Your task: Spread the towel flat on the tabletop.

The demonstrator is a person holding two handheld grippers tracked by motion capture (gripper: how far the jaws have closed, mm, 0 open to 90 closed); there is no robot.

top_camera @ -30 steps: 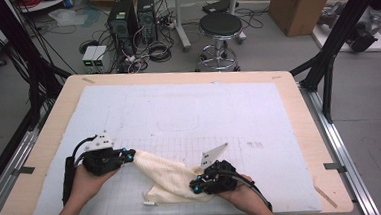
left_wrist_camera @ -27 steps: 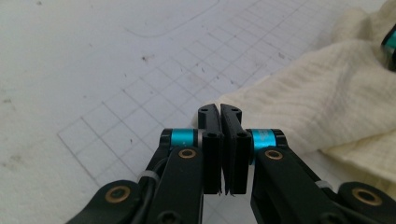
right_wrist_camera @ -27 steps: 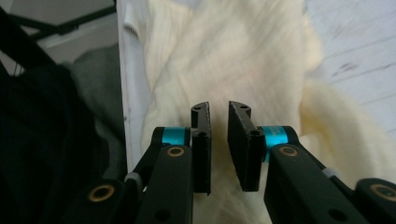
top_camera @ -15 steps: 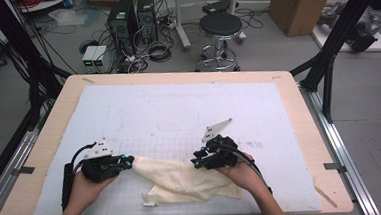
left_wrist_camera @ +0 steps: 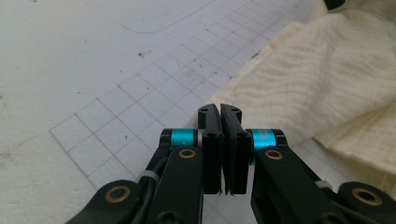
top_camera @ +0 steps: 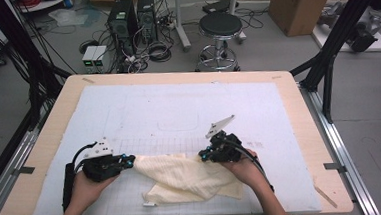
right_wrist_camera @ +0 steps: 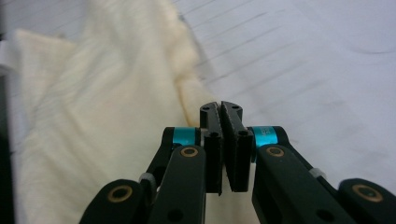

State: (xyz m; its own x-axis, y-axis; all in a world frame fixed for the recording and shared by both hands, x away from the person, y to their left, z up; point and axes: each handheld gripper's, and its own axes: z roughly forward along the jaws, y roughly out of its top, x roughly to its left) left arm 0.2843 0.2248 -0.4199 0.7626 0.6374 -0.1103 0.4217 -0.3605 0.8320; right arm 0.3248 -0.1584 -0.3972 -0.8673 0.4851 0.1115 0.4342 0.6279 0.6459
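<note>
A cream cloth [top_camera: 188, 180] lies crumpled on the white gridded mat [top_camera: 178, 108] near the table's front edge. My left gripper [top_camera: 130, 161] sits at the cloth's left corner. In the left gripper view its jaws [left_wrist_camera: 219, 108] are shut, and the corner of the cloth [left_wrist_camera: 317, 79] runs in at their tips. My right gripper [top_camera: 201, 156] is at the cloth's upper right edge. Its jaws [right_wrist_camera: 220, 106] have just been closing and now stand shut, with the folded edge of the cloth [right_wrist_camera: 102, 116] caught at their tips. The cloth's top edge spans between the two grippers.
The mat covers most of a wooden table [top_camera: 45, 141] with metal rails along its sides. Past the far edge, on the floor, stand a black stool [top_camera: 222, 25], computer cases [top_camera: 123, 21] and a cardboard box [top_camera: 302, 3]. Black frame posts [top_camera: 335, 43] rise at both sides.
My right gripper has moved away from the front edge toward the mat's middle, drawing the cloth's right side up with it. The left gripper has stayed put.
</note>
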